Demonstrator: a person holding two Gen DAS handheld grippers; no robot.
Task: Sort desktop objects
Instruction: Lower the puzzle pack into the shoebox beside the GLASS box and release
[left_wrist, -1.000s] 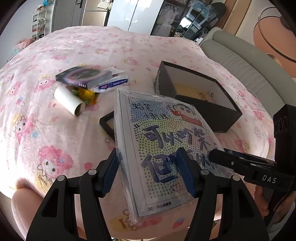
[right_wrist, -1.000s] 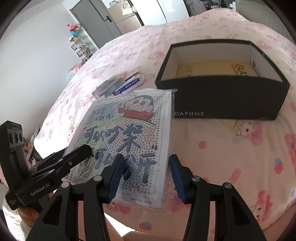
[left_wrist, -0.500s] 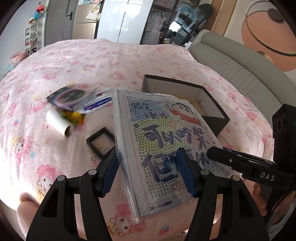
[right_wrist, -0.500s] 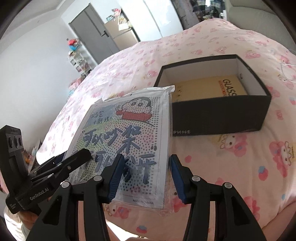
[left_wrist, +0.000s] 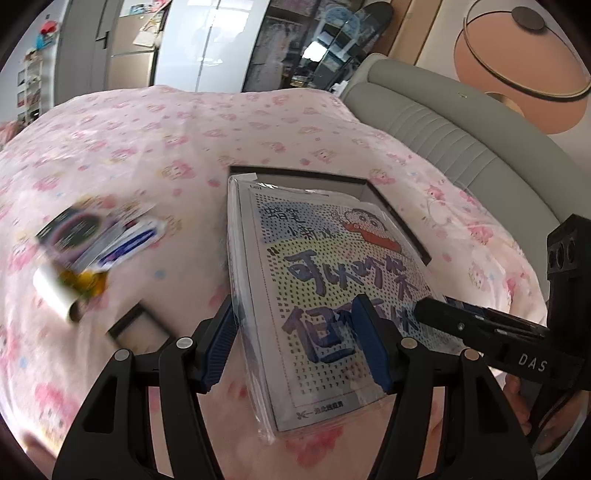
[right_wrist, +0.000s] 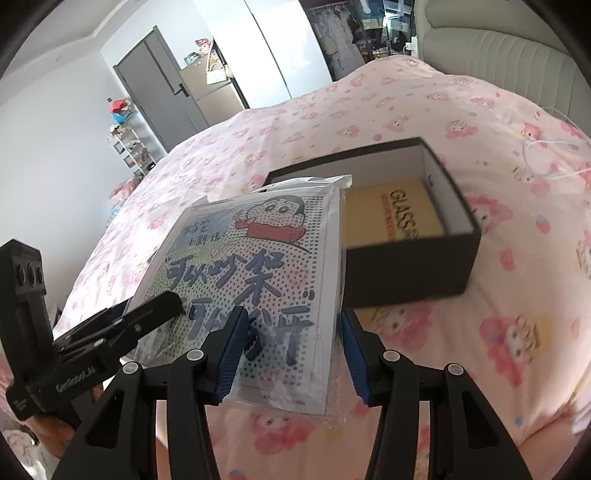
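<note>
Both claws grip the same thing: the plastic-wrapped cartoon booklet. My left claw is closed across its near left edge, one blue pad on the cover, the other under it. My right claw is clamped on the near right edge in the same way. Held between the two, the booklet is clear of the bed, its far end tilted down.

Change over the last second: the booklet has travelled forward and up. A second ago its far edge sat short of the black box, with the box front showing beyond it. Now the far edge overhangs the box's near-left corner, covering part of the opening. In the left view the box rim shows only behind the booklet top. The tan GLASS pack lies flat on the box floor, to the right of the booklet.

Meaning: carry nearly done, drop pending. Judgement: the booklet looks about as long as the box, so it needs squaring to the walls before both claws let go, or a corner may catch on the rim.

Still on the bed, blurred in the left view: dark small box, white-blue packet, paper roll, small square frame. These are yet to sort.
</note>
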